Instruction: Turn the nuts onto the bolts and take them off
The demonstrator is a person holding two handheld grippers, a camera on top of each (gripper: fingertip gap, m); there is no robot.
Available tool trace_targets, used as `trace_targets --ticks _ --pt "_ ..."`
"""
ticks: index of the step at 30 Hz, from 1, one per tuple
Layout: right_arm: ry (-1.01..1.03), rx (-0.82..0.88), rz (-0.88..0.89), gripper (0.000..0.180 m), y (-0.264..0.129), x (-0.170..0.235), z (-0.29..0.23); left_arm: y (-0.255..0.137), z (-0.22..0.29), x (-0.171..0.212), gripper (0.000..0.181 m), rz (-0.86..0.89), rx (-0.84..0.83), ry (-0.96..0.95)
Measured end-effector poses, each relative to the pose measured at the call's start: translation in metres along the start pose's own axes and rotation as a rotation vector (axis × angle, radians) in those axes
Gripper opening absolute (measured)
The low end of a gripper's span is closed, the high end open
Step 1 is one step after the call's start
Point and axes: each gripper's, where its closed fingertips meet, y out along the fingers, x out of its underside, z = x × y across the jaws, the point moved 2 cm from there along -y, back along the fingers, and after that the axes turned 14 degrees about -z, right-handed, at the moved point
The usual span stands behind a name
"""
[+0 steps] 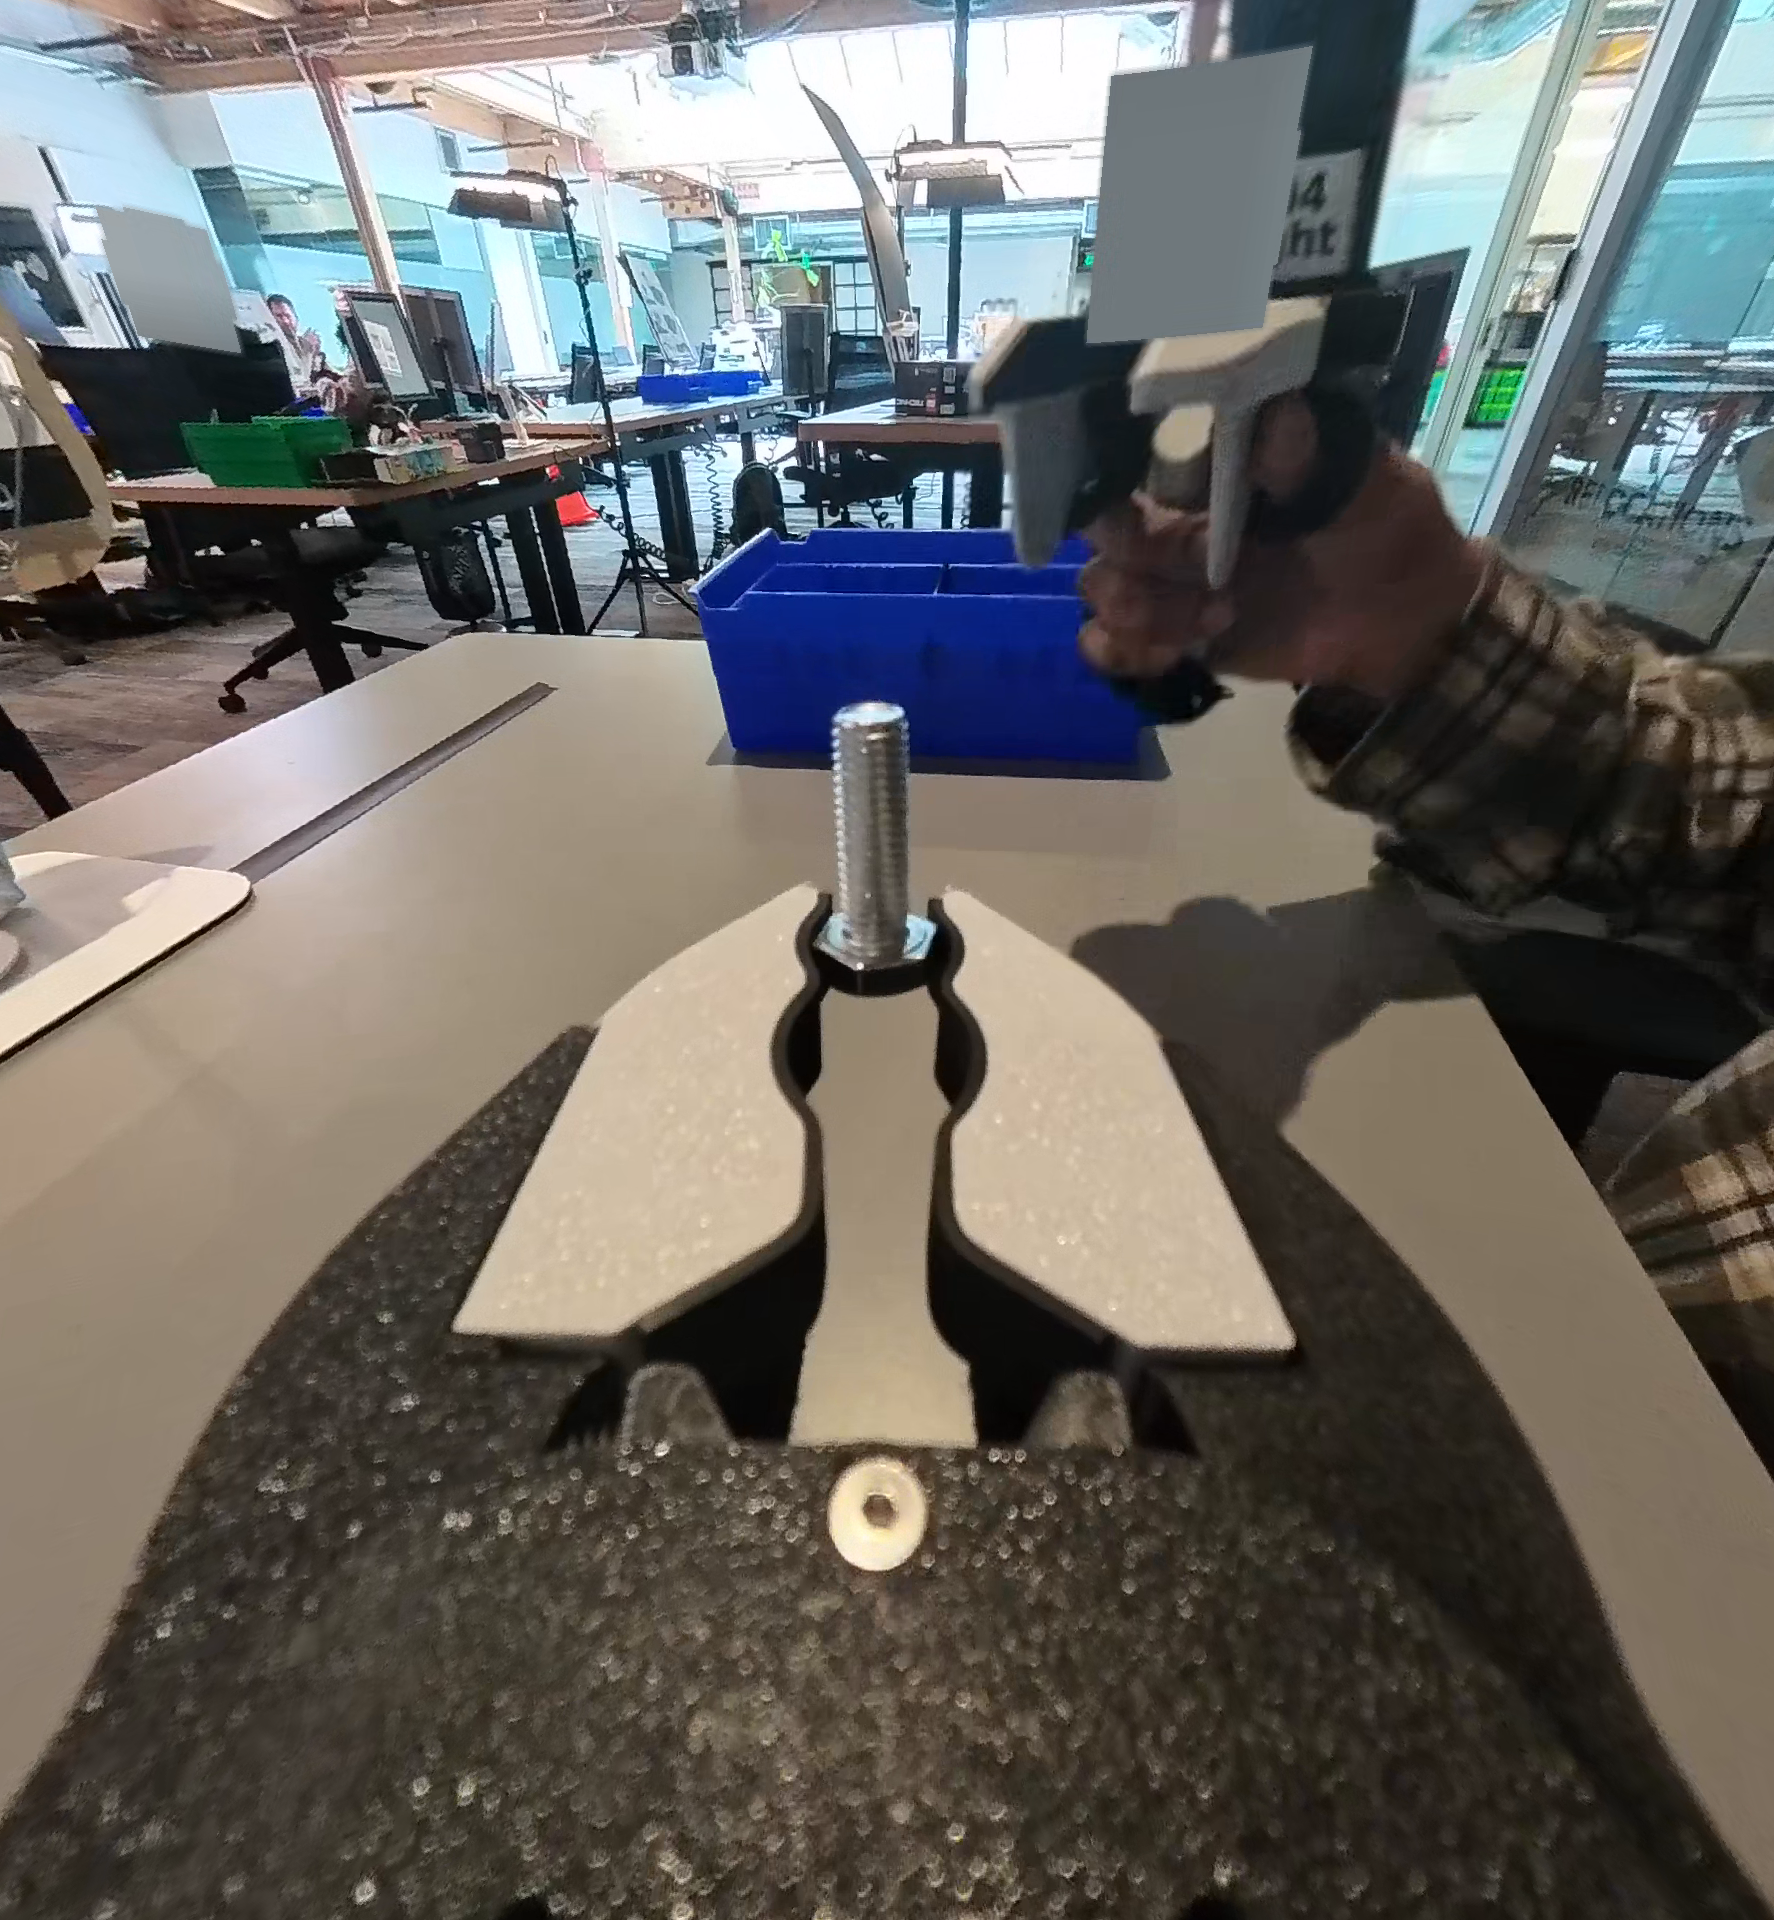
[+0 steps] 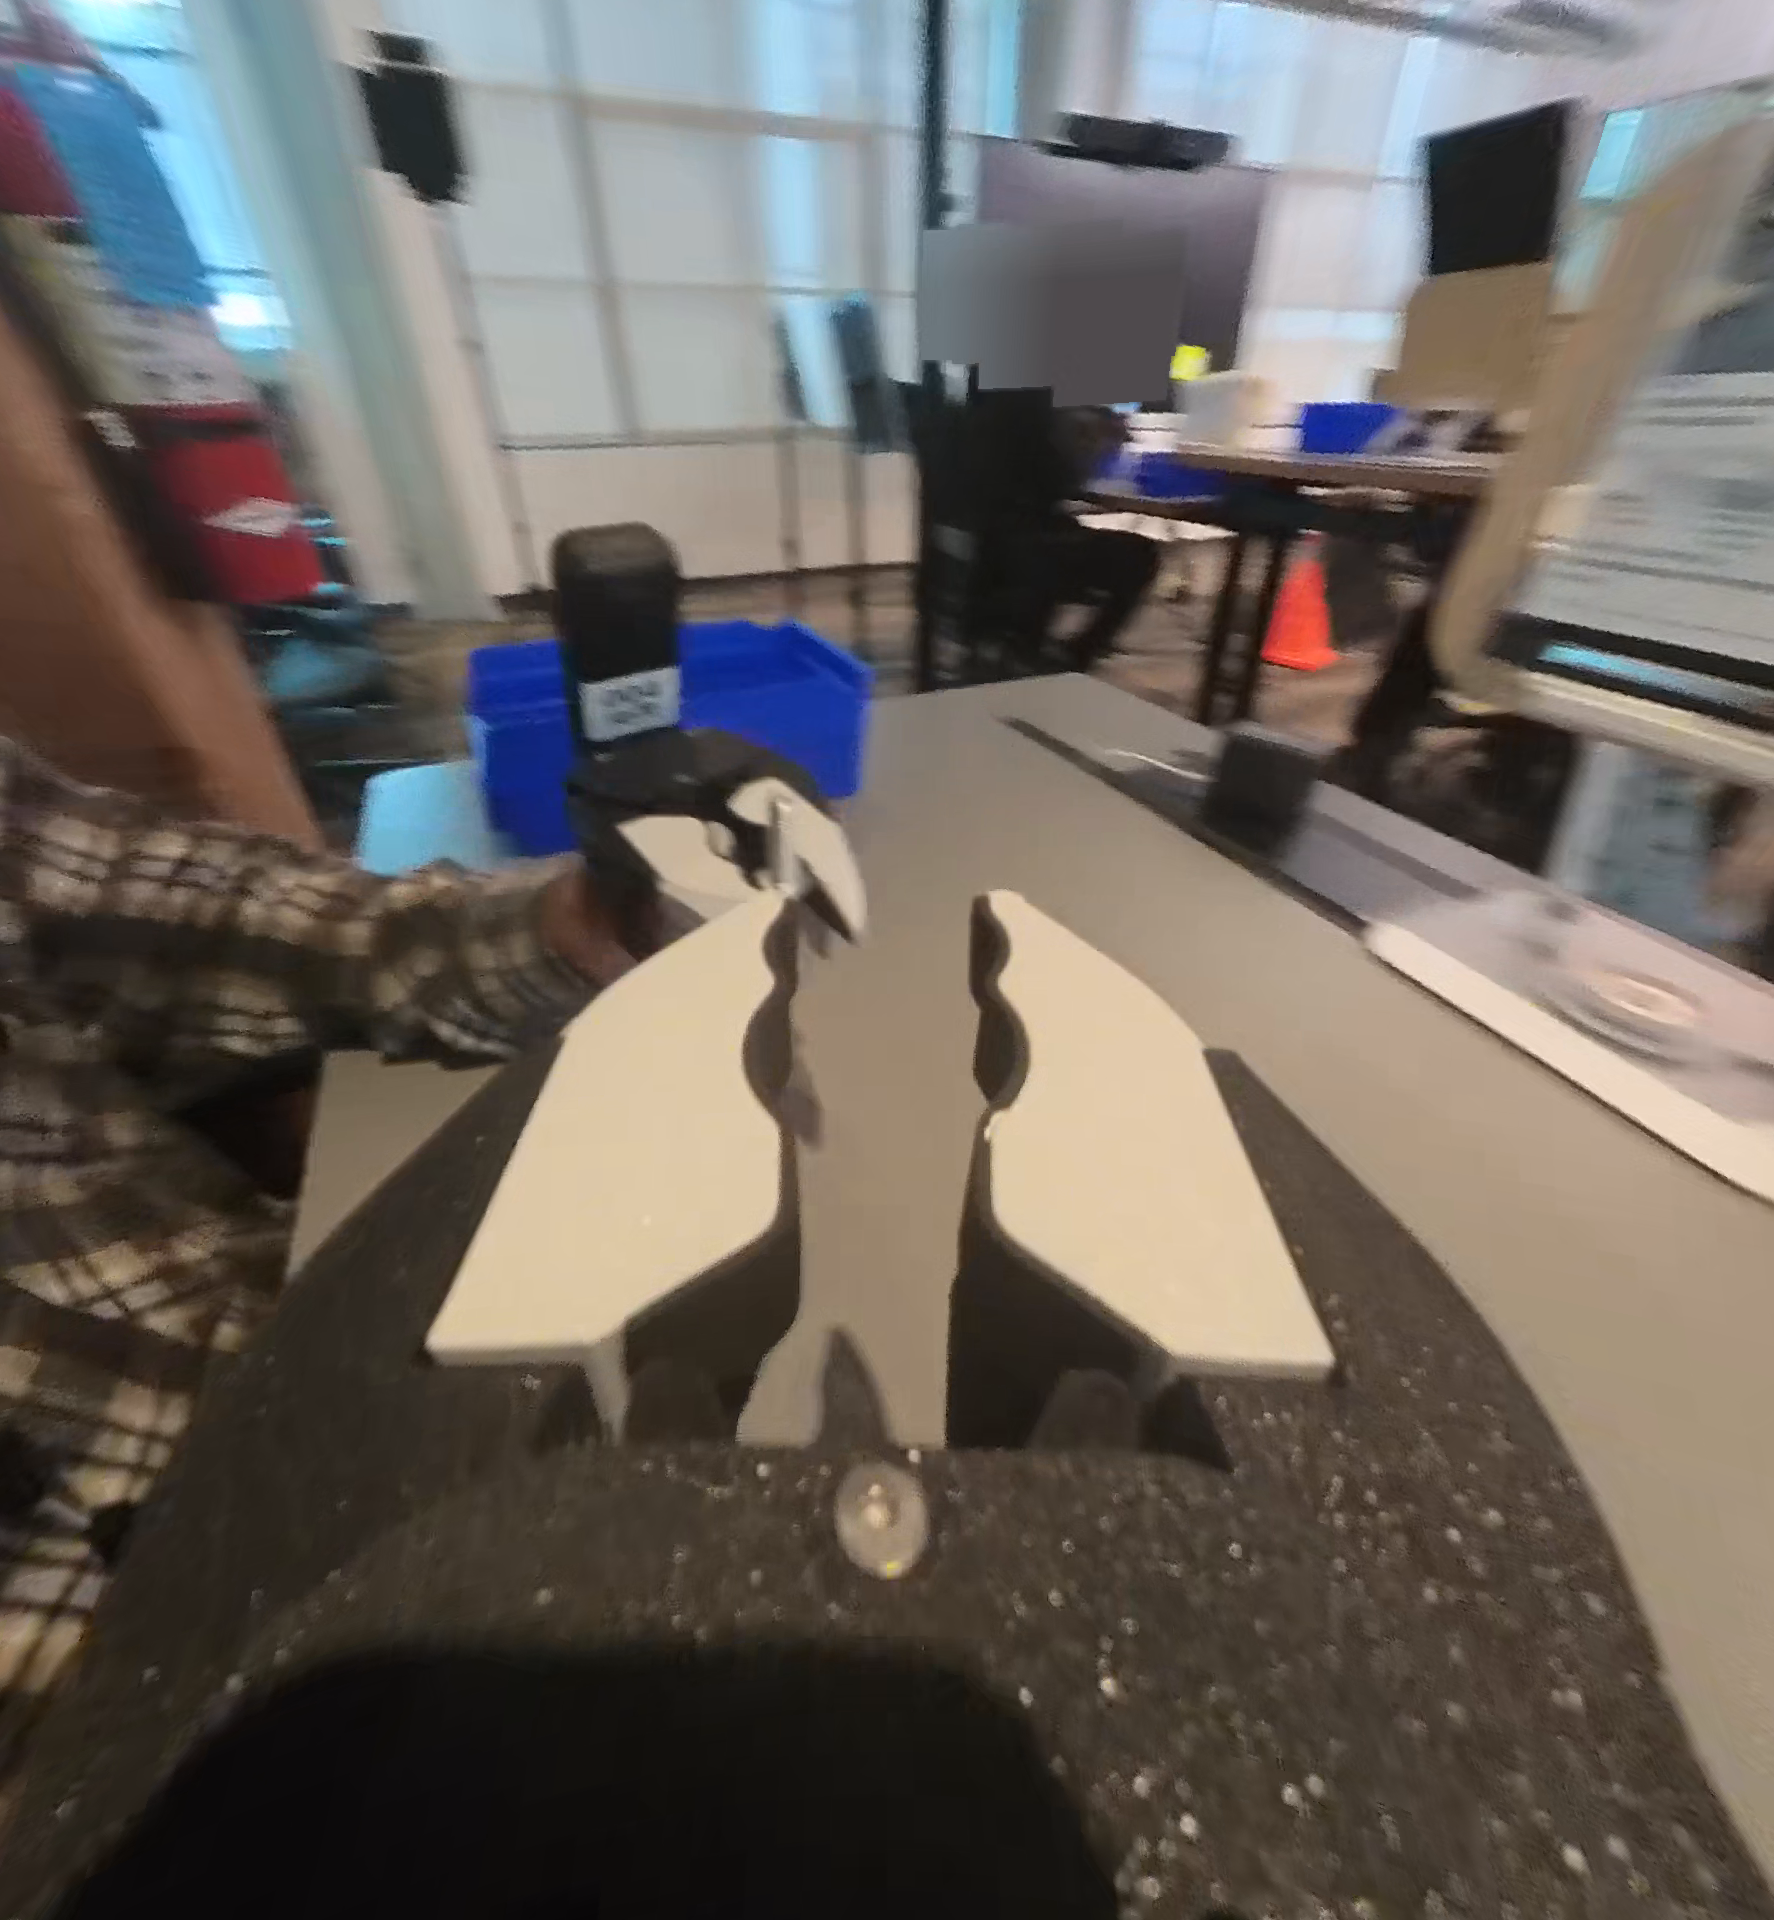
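Observation:
A silver threaded bolt [image 1: 870, 821] stands upright on the grey table [image 1: 426, 1039], threads up. My left gripper [image 1: 872, 940] is shut on the hex at the bolt's base. My right gripper [image 1: 1127, 551] is up at the upper right, above the table, jaws apart and empty, held by a hand in a plaid sleeve. In the blurred right wrist view my right gripper [image 2: 883, 914] is open with nothing between its fingers. The left gripper [image 2: 810, 894] with the bolt [image 2: 784, 847] shows just beyond its left fingertip. No loose nut shows.
A blue compartment bin [image 1: 893, 665] stands at the table's far edge behind the bolt; it also shows in the right wrist view [image 2: 769, 696]. A white flat stand base [image 1: 83, 935] lies on the left. A small black block [image 2: 1262, 779] sits by the table's groove. The gap from one gripper's tips to the other's is roughly 12 centimeters.

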Motion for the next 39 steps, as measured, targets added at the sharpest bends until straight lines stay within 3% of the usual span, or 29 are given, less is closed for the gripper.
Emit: trace_targets --ticks 6,9,12,14,18,21,25,28,33,39 --pt "-0.011 -0.217 -0.025 0.031 0.092 -0.001 -0.026 0.002 0.003 0.001 0.017 -0.006 0.018 0.001" --pt "-0.016 -0.26 -0.045 0.028 0.109 0.001 -0.032 0.003 0.005 0.001 0.016 -0.007 0.028 0.004" --pt "-0.012 -0.287 -0.072 0.009 0.114 0.003 -0.035 0.005 0.009 0.001 0.017 -0.01 0.04 0.012" --pt "-0.012 -0.29 -0.072 0.009 0.108 0.0 -0.037 0.005 0.013 -0.002 0.017 0.001 0.067 0.02" --pt "0.027 -0.181 -0.008 0.009 0.061 -0.023 -0.004 0.011 0.017 -0.002 0.061 -0.009 0.121 -0.023" --pt "0.039 0.133 -0.097 0.009 -0.014 -0.025 0.071 0.013 0.019 -0.001 0.061 -0.005 0.15 -0.054" --pt "0.16 0.628 -0.338 0.009 -0.142 0.014 0.187 0.013 0.016 -0.001 0.06 -0.008 0.149 -0.075" --pt "0.368 0.766 -0.473 0.009 -0.202 0.068 0.237 0.015 0.015 0.001 0.057 -0.02 0.147 -0.08" --pt "0.566 0.782 -0.685 0.009 -0.219 0.146 0.26 0.016 0.014 0.003 0.054 -0.039 0.121 -0.054" --pt "0.621 0.771 -0.702 0.018 -0.222 0.169 0.26 0.015 0.012 0.006 0.048 -0.044 0.131 -0.066"
